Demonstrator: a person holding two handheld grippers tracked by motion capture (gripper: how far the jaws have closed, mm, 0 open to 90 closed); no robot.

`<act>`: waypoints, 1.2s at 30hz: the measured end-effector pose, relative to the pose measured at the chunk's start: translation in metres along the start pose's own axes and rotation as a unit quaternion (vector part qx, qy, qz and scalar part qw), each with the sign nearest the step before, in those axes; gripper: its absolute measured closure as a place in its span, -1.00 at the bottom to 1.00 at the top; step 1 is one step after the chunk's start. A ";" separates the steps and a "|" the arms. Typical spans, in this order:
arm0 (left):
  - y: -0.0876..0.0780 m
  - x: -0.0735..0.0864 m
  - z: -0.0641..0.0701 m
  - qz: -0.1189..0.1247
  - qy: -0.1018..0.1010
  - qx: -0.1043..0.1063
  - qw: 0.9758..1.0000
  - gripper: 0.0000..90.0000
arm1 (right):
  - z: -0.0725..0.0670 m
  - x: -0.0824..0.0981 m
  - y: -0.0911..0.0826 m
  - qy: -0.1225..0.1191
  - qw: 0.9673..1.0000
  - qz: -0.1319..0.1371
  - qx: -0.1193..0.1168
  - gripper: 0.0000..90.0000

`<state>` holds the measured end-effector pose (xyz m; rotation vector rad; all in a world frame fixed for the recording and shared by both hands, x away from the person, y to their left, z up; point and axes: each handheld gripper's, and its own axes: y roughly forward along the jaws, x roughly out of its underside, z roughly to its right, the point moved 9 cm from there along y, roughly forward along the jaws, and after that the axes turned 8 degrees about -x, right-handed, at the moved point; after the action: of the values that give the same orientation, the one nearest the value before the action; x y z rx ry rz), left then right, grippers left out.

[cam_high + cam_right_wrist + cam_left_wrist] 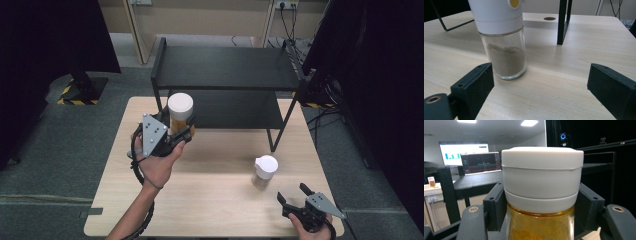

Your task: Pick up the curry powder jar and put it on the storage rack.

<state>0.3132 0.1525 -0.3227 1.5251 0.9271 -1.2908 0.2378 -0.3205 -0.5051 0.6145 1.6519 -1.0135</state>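
Right tongs (541,87) wide, empty — left tongs (541,205) on orange jar (541,225)

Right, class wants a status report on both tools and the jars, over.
Left tool shut on yellow jar, held off the table. Right tool open, short of grey jar. Shelf beyond.

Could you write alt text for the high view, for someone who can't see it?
A hand's left gripper holds a white-capped jar of orange powder before a black shelf. A second jar stands on the table.
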 end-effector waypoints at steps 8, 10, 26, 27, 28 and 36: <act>0.003 -0.011 0.001 0.007 -0.004 0.000 1.000 -0.22 | 0.000 0.000 0.000 0.001 1.000 0.001 0.000 -0.84; 0.004 -0.015 0.001 0.008 -0.006 -0.001 1.000 -0.23 | 0.000 0.000 0.000 0.001 1.000 0.001 0.000 -0.84; 0.007 -0.034 -0.004 0.020 -0.010 -0.013 1.000 -0.23 | 0.000 0.000 0.000 0.003 1.000 -0.001 0.000 -0.85; 0.008 -0.035 -0.005 0.020 -0.009 -0.013 1.000 -0.23 | 0.000 0.000 0.000 0.003 1.000 -0.001 0.000 -0.85; 0.008 -0.036 -0.005 0.020 -0.011 -0.013 1.000 -0.23 | 0.000 0.000 0.000 0.003 1.000 -0.001 0.000 -0.85; 0.013 -0.047 -0.008 0.021 -0.014 -0.015 1.000 -0.23 | 0.001 0.000 0.000 0.003 1.000 -0.001 0.000 -0.85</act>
<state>0.3195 0.1562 -0.2737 1.4927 0.8892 -1.2595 0.2384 -0.3209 -0.5050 0.6176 1.6582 -1.0139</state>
